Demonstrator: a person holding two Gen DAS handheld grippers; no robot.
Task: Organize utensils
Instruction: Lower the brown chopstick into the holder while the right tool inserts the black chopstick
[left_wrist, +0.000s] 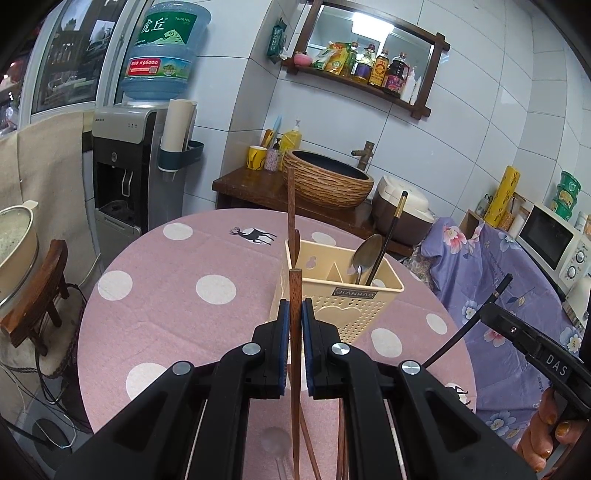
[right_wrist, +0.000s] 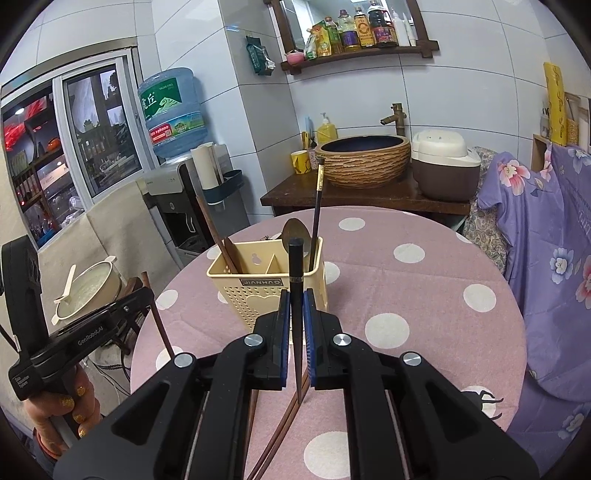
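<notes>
Right now your left gripper (left_wrist: 294, 314) is clenched on a brown wooden chopstick (left_wrist: 295, 295) at lower centre, and your right gripper (right_wrist: 295, 306) clamps a black chopstick (right_wrist: 296, 273). Further chopsticks (right_wrist: 284, 424) lie on the table (right_wrist: 424, 295) beneath (pink, dotted). Beyond, mid-frame, stands the beige utensil holder (right_wrist: 266, 284), holding a spoon (left_wrist: 365, 254).
</notes>
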